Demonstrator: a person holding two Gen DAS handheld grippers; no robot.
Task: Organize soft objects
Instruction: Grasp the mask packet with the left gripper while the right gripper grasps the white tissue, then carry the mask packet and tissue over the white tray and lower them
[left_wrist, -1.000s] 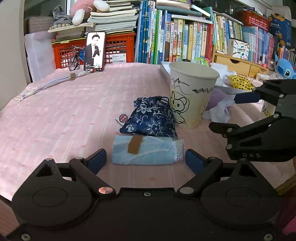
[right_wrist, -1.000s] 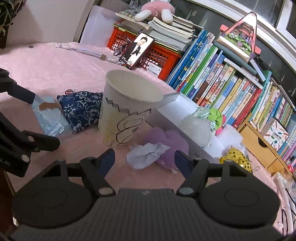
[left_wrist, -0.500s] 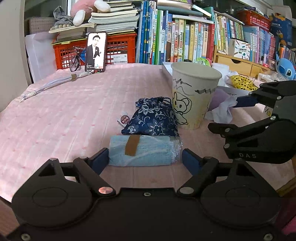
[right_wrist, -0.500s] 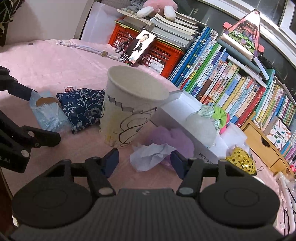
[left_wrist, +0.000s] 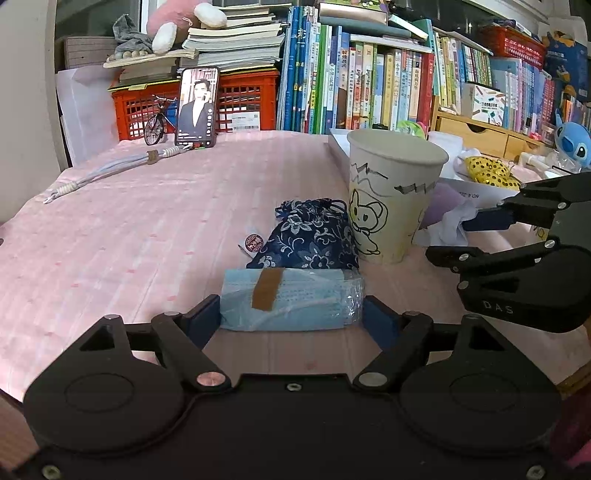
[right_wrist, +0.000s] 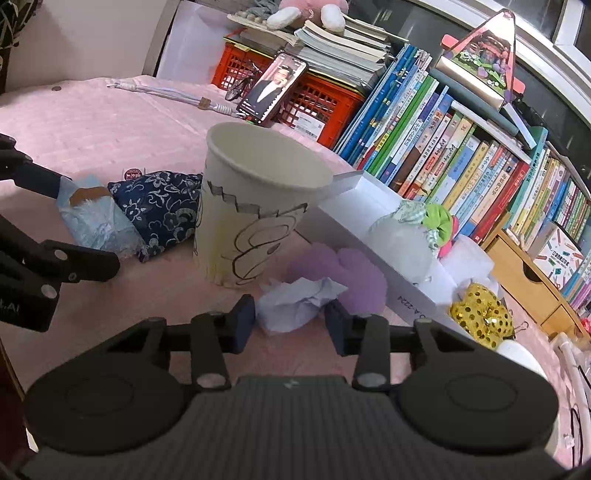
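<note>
The left gripper (left_wrist: 290, 319) sits low over the pink striped cloth of the worktop (left_wrist: 129, 240), its jaws spread to either side of a pale blue pack of face masks in crinkled clear plastic (left_wrist: 290, 302), a strip of brown tape across its top. Each blue pad stands at an end of the pack, touching or just short of it; no squeeze shows in the wrapper.

Just behind the pack, touching its far edge, slumps a navy drawstring pouch of white-flowered fabric (left_wrist: 310, 240), with a small round red-and-white badge (left_wrist: 253, 243) at its left side. To the pouch's right stands an upright cream paper cup with a hand-drawn cartoon animal and a zigzag line (left_wrist: 391, 199), wide-mouthed and close against the pouch.

The right gripper (right_wrist: 290, 325) has its jaws narrowed around a crumpled white tissue (right_wrist: 295, 302), the pads at its two flanks; whether they press it cannot be told. Behind the tissue lies a fuzzy lilac heart-shaped plush (right_wrist: 340, 273), set against the long edge of a flat white cardboard box (right_wrist: 369, 210). Past the box corner rests a shiny gold bag with black dots (right_wrist: 480, 314).

Left of the mask pack the cloth runs broad and bare to a braided cord (left_wrist: 110, 170). The far edge is walled by a red plastic crate (left_wrist: 240, 99), a propped phone (left_wrist: 197, 107) and a row of upright books (left_wrist: 369, 81).
</note>
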